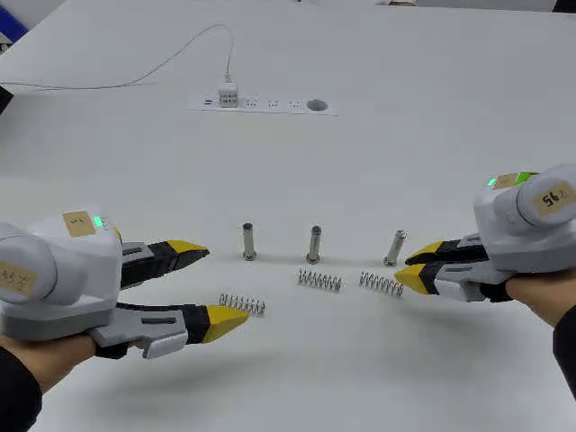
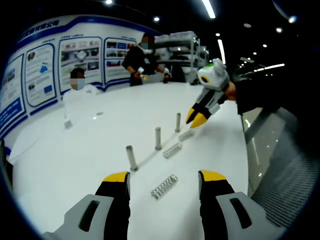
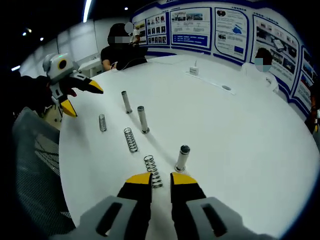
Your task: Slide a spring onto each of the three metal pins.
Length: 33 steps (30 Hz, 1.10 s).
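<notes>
Three short metal pins stand upright in a row on the white table point(image 1: 378, 162): left pin point(image 1: 248, 242), middle pin point(image 1: 314, 244), right pin point(image 1: 395, 247). A spring lies flat in front of each: left spring point(image 1: 242, 304), middle spring point(image 1: 320, 281), right spring point(image 1: 382, 283). My left gripper point(image 1: 216, 286) is open wide, and the left spring point(image 2: 165, 186) lies on the table just ahead of its tips. My right gripper point(image 1: 405, 270) is open only narrowly, holding nothing; its tips sit just short of the right spring point(image 3: 152, 171) and right pin point(image 3: 183, 157).
A power strip point(image 1: 270, 103) with a white charger point(image 1: 228, 94) and a trailing cable lies at the back of the table. Several people point(image 3: 120, 47) are at the table's far edge. The near table edge point(image 2: 247, 150) runs beside a mesh chair.
</notes>
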Available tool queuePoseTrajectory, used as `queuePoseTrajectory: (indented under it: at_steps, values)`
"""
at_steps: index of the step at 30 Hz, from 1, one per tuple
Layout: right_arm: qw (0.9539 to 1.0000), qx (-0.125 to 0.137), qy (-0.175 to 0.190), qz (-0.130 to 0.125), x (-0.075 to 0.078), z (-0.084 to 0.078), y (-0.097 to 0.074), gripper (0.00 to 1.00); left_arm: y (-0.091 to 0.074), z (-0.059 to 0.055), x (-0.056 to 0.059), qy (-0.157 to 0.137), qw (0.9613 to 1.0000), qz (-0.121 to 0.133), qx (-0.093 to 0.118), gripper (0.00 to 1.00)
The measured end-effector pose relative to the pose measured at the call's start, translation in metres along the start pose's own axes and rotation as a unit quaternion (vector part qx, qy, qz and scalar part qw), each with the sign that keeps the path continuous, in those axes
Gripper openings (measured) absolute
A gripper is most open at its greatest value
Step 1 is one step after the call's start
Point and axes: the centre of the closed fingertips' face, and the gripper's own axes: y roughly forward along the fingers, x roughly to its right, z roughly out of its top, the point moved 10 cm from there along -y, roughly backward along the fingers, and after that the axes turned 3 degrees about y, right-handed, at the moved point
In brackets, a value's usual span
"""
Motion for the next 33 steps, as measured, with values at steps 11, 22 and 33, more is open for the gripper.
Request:
queuePoseTrajectory:
  at_steps: [11, 22, 33]
  values:
    - [0.9961, -0.045, -0.07, 0.029, 0.002, -0.002, 0.012, 0.15, 0.002, 0.001, 0.001, 0.002, 1.0, -0.003, -0.003, 0.56]
    - [0.9904, -0.074, -0.108, 0.041, 0.002, -0.003, 0.019, 0.13, 0.004, 0.001, 0.003, 0.003, 1.0, -0.006, -0.004, 0.55]
    - [0.9884, -0.083, -0.122, 0.036, 0.001, -0.004, 0.019, 0.12, 0.007, 0.003, 0.006, 0.007, 0.9998, -0.015, -0.005, 0.55]
